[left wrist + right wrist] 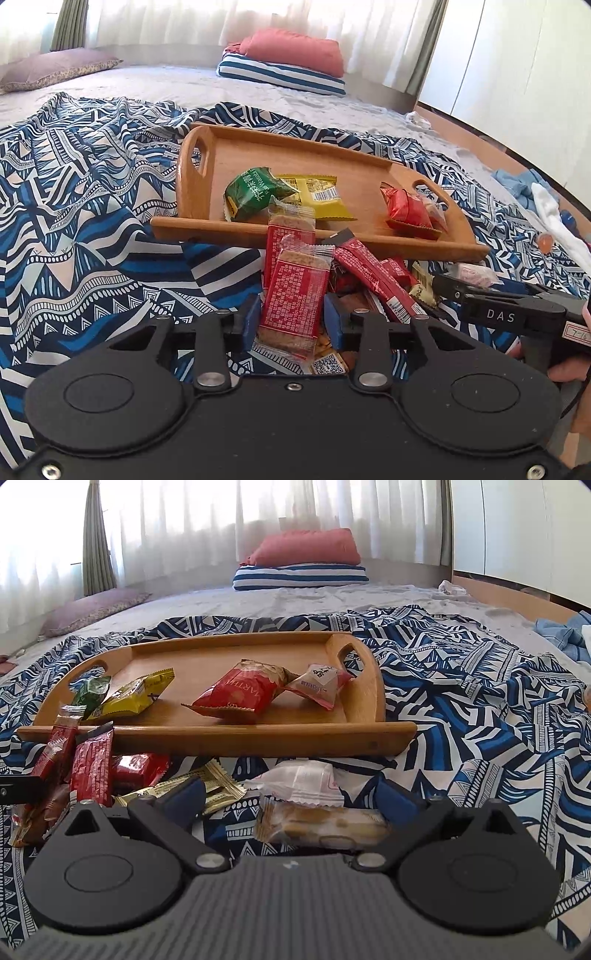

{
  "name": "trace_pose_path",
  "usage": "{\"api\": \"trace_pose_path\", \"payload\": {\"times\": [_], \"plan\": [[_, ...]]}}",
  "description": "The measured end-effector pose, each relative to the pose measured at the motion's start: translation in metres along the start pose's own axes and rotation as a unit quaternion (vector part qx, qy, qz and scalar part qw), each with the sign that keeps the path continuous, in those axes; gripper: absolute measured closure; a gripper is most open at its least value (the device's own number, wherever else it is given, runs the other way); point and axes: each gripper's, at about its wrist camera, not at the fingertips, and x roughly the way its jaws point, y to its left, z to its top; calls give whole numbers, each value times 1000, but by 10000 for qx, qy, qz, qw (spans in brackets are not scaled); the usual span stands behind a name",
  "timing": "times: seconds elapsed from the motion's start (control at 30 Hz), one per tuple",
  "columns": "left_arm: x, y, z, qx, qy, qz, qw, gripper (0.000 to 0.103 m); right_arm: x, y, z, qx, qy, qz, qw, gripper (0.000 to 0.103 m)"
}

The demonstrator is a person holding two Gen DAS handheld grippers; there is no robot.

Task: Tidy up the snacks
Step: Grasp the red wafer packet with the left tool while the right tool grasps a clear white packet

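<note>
Snack bar in a red, clear-ended wrapper point(293, 295) stands pinched between the blue pads of your left gripper point(291, 321), long axis running away from you toward the wooden handled tray point(229, 225), which lies just beyond the heap of loose red packets point(373, 280). Your right gripper point(291, 805) is spread wide over a clear-wrapped beige biscuit point(321, 825) lying crosswise, with a white pillow packet point(301, 781) just past it; neither is gripped. On the tray sit a green pouch point(255, 194), a yellow barcoded packet point(317, 197) and a red bag reading "MARTH" upside down point(240, 690). The right gripper's side is lettered "DAS". Patterned blue cloth point(85, 206) covers the bed.
</note>
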Motion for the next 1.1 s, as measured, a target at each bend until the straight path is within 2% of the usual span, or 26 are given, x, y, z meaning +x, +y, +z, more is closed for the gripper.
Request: {"api": "trace_pose_path", "payload": {"times": [0.4, 0.5, 0.7, 0.83, 0.9, 0.97, 1.03, 1.1], "plan": [[-10, -1, 7, 14, -88, 16, 10000, 69, -9, -3, 4, 100, -163, -7, 9998, 0], [-13, -1, 10, 30, -142, 24, 9999, 69, -15, 0, 6, 0, -296, -5, 9996, 3], [-15, -1, 14, 20, -182, 58, 9998, 69, -17, 8, 7, -122, -210, 42, 9997, 15], [-15, 0, 15, 16, -180, 62, 9998, 69, -14, 10, 14, 49, -19, -5, 10000, 23], [-15, 0, 17, 0, -177, 66, 9998, 69, -7, 8, 20, 238, 234, -139, 9993, 30], [-14, 1, 19, -43, -161, 57, 9998, 69, -2, 5, 25, 387, 415, -191, 9982, 45], [-14, 1, 22, -74, -158, 54, 9998, 69, 0, 3, 28, 429, 508, -234, 9975, 53], [-15, 2, 26, -72, -164, 74, 9998, 69, -1, 1, 31, 426, 501, -192, 9976, 55]]}}
